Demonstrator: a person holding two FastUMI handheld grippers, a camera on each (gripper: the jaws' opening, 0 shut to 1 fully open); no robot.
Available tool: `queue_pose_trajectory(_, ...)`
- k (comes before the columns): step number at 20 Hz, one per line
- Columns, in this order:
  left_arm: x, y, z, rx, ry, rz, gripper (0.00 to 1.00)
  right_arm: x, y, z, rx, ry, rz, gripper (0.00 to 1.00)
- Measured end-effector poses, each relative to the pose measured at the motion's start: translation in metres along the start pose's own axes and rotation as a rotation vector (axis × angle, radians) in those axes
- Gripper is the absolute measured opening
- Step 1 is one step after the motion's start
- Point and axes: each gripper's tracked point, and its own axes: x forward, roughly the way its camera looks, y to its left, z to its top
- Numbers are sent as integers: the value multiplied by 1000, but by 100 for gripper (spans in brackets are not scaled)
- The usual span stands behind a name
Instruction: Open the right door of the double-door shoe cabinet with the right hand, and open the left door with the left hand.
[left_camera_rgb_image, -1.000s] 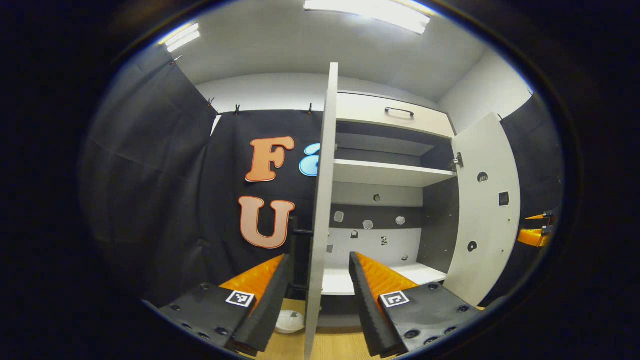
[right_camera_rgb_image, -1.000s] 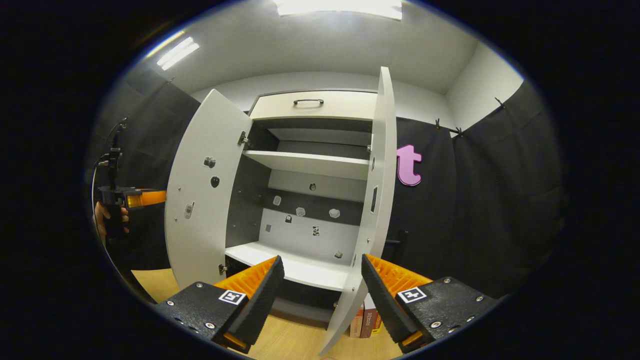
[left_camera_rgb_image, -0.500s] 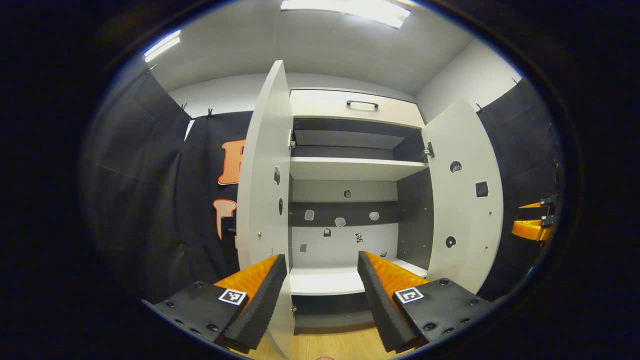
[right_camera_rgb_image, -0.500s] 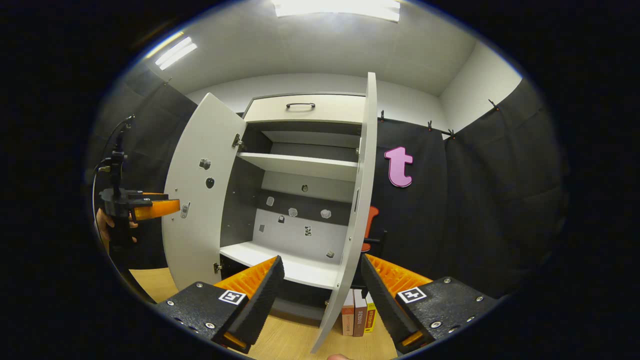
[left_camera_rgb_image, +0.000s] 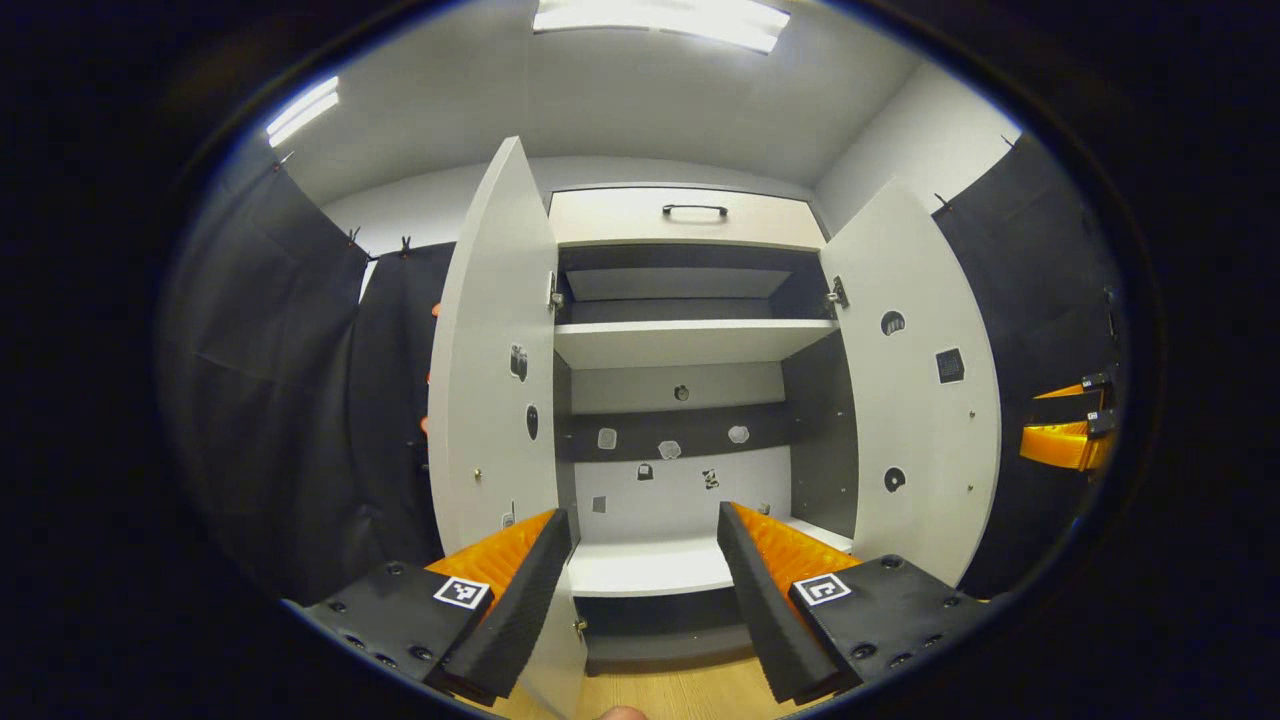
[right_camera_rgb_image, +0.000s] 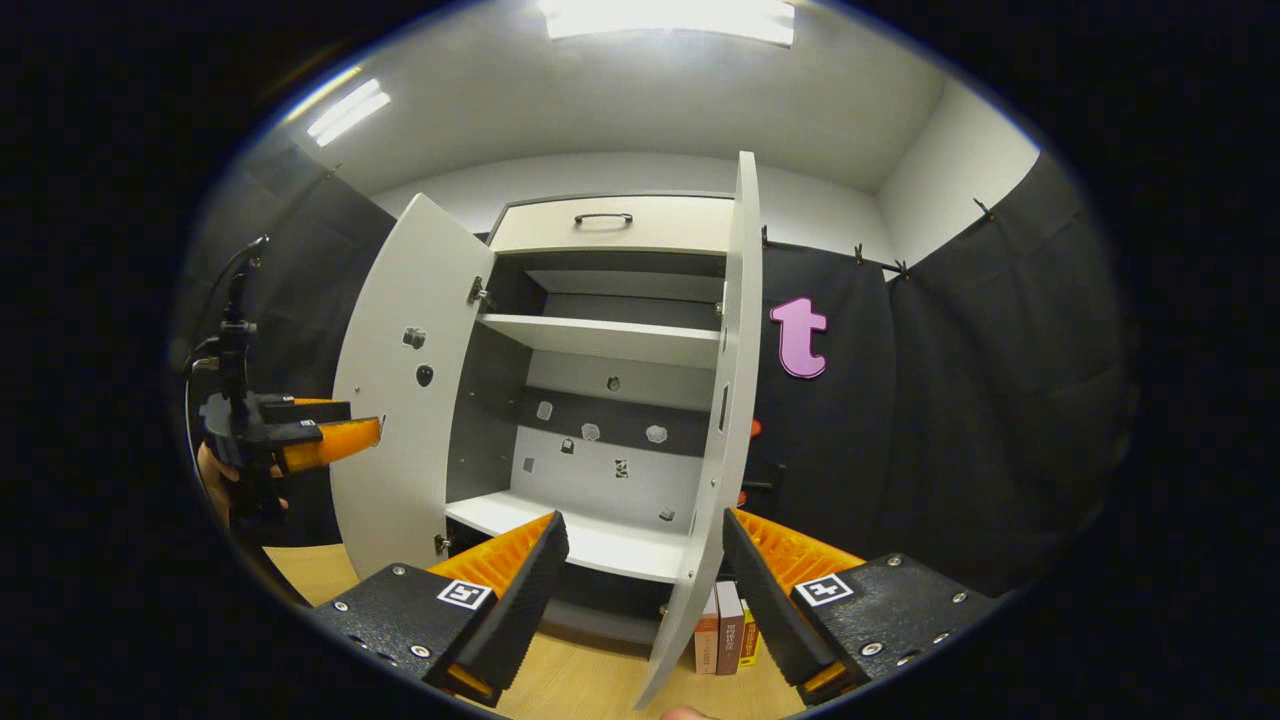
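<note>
1. Plainly, the shoe cabinet (left_camera_rgb_image: 690, 350) stands against the booth's back wall with both doors swung wide, so the task looks all but finished.
2. Seen in the left gripper view, the left door (left_camera_rgb_image: 495, 360) stands out from its hinge side with its inner face showing, and the right door (left_camera_rgb_image: 925, 400) does the same on the other side.
3. Each door is a flat, rigid panel on 2 hinges; it should swing lightly and keep its shape, though a smooth face gives little purchase.
4. The best hold is judged to be the free vertical edge, pinched between the fingers at about mid-height, away from the hinges.
5. The left gripper (left_camera_rgb_image: 640, 590) is released, its jaws spread with the left door's lower edge just beside one finger and nothing clamped.
6. The right gripper (right_camera_rgb_image: 645, 590) is likewise released; the right door's edge (right_camera_rgb_image: 735, 400) hangs in the gap between its jaws, and contact cannot be told.
7. Small stickers dot the doors and back panel (left_camera_rgb_image: 670, 450); none can be read.
8. Some books (right_camera_rgb_image: 725, 630) stand on the floor by the cabinet, their spines too small to read.
</note>
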Motion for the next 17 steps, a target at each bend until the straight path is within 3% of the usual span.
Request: queue_pose_trajectory(17, 1, 20, 2, 12, 7, 51, 95, 8, 14, 8, -20, -18, -8, 94)
